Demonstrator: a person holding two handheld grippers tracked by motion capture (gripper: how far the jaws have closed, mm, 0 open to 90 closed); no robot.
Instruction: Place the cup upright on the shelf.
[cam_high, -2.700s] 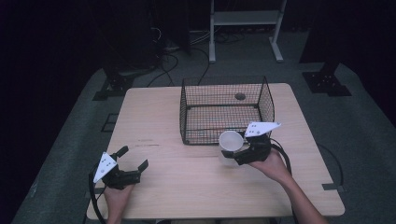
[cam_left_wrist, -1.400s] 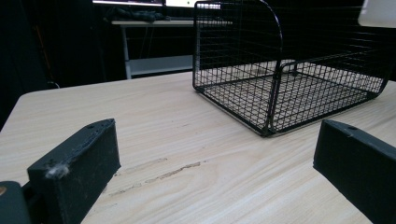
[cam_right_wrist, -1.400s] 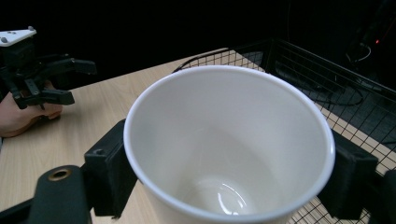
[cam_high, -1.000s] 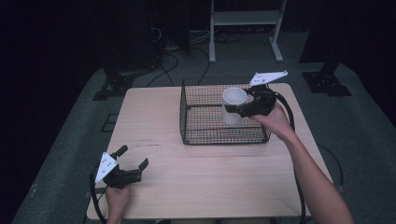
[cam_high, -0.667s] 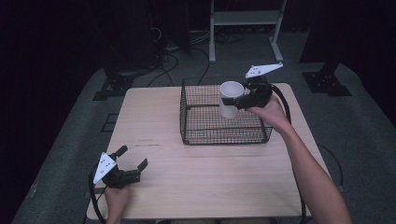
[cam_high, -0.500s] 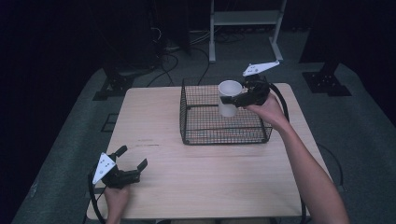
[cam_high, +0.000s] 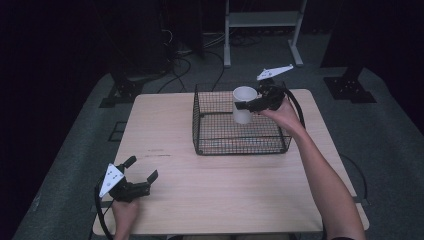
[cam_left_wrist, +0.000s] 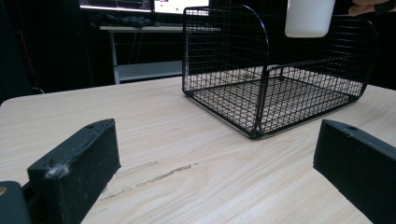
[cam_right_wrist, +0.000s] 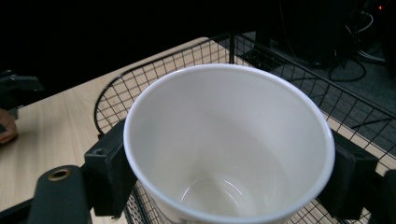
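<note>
**Cup now over the basket**

Vs earlier frames: right gripper (cam_high: 252, 104) carried the white cup (cam_high: 243, 104) off the table, up over the wire basket (cam_high: 240, 142), upright. Jaws clamped on cup's sides. Left gripper (cam_high: 141, 176) unmoved near table's front-left corner, jaws wide apart, holding nothing.

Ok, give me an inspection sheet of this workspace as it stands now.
Surface: pale wooden table, faint scuff marks near the left side.
Job's things: white cup, upright and empty, held over the black wire basket; whether it touches the basket floor cannot be told.
Clutter: nothing seen.
Grippers: right claw shut on the white cup, a jaw on each side of it; left claw open and empty near the table's front left corner.
Cables: one trails from each gripper; more lie on the floor beyond the table.
Surroundings: dark room, grey carpet, white metal frame behind the table.
</note>
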